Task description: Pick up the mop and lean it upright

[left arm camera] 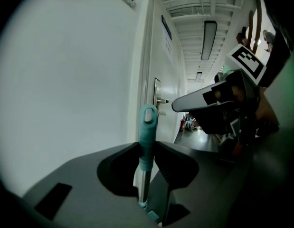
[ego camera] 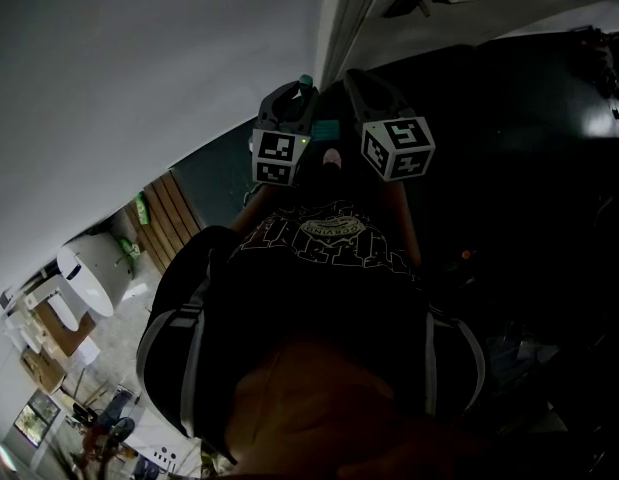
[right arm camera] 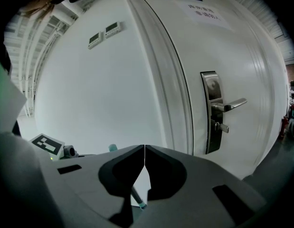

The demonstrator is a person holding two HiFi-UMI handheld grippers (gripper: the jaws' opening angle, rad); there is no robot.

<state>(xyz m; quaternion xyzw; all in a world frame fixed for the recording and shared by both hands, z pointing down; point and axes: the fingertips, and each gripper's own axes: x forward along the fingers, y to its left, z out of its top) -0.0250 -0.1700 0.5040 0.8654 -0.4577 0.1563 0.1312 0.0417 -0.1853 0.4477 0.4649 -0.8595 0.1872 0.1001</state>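
The mop handle, a metal shaft ending in a teal grip with a hanging loop, stands upright between the jaws of my left gripper, which is shut on it close to the white wall. In the head view the left gripper and right gripper are side by side, with a teal bit of the mop between them. My right gripper is shut with its jaws touching and nothing in them; the mop shaft passes beneath it. The mop head is out of view.
A white door with a metal lever handle is to the right of the door frame, and a plain white wall is to its left. A corridor with a ceiling light runs ahead. The person's dark shirt fills the lower head view.
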